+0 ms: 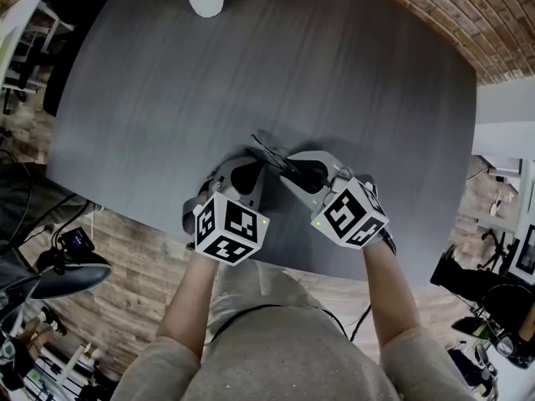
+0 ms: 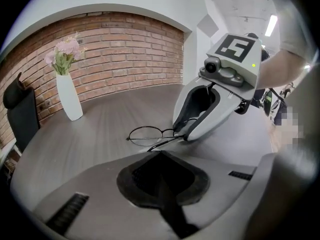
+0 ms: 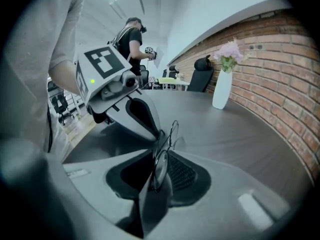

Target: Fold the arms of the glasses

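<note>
- Between the jaws of your right gripper (image 2: pixel 186 133) sits one lens of the glasses (image 2: pixel 147 134), held edge-on. The jaws are part-way closed and pinching it. The other lens sticks out past their tips.
- At the tips of your left gripper (image 3: pixel 156 129) the jaws are pressed together. One thin arm of the glasses runs from beside the right jaws straight into them. It looks pinched there, though the wire is very fine.
- Judging by that, you are in the middle of folding this arm: it stands out from the frame instead of lying behind the lenses.
- The next move probably calls for your left tips to swing toward the lenses in an arc about the hinge. Your right jaws should keep the lens steady meanwhile.
- Go gently, because wire this thin would likely bend or slip out of the pinch.
- No view shows whether the second arm is folded or open.
- Below both pairs of jaws lies a dark grey round table (image 1: pixel 334 73). Whether the free lens touches it cannot be made out.
- Well beyond your left tips, a white vase (image 2: pixel 69 96) of pink flowers stands near the table's far edge.
- Behind the vase is a brick wall (image 2: pixel 125 49), with a black chair (image 2: pixel 20 114) off to one side.
- Under the table's near edge there is a wooden floor (image 1: pixel 125 257).
- Past the left gripper, deeper in the room, a person (image 3: pixel 131 41) stands among desks.
</note>
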`<state>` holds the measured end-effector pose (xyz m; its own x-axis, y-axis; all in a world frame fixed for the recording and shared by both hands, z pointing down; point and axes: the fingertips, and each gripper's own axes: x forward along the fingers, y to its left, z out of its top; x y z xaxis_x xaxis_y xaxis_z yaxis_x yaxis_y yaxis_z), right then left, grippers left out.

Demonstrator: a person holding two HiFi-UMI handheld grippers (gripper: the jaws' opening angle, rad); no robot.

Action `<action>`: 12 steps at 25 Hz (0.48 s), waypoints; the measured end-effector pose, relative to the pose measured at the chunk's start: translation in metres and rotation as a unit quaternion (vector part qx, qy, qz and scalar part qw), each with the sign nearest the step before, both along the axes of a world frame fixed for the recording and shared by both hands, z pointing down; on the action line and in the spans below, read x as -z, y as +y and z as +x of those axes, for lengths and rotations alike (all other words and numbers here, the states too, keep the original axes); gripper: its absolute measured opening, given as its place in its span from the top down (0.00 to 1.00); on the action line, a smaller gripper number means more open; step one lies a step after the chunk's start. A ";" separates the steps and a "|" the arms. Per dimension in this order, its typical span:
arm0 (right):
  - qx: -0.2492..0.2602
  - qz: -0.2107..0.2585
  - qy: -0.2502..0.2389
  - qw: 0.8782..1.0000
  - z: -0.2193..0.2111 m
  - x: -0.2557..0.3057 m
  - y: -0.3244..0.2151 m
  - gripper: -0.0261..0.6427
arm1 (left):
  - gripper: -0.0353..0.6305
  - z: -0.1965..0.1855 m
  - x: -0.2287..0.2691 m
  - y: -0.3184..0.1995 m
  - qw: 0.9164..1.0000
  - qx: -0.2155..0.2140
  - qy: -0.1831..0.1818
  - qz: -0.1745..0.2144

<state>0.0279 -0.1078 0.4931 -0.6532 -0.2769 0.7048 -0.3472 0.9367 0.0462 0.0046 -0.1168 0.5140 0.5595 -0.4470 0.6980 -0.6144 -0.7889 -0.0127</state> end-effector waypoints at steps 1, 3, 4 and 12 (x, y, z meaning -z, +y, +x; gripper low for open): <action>0.006 0.010 0.012 1.000 0.000 -0.001 0.000 0.82 | 0.95 0.000 -0.001 0.001 1.000 -0.002 0.000 -0.002; 0.012 0.021 0.021 0.999 -0.001 -0.001 0.000 0.83 | 0.95 -0.002 -0.002 0.003 1.000 -0.003 0.002 -0.004; 0.011 0.021 0.020 1.000 0.000 -0.001 -0.001 0.83 | 0.95 -0.002 -0.001 0.003 1.000 -0.002 0.004 -0.005; 0.028 0.039 0.022 0.999 0.003 0.000 -0.001 0.83 | 0.95 -0.030 0.022 -0.005 0.994 0.065 0.092 0.002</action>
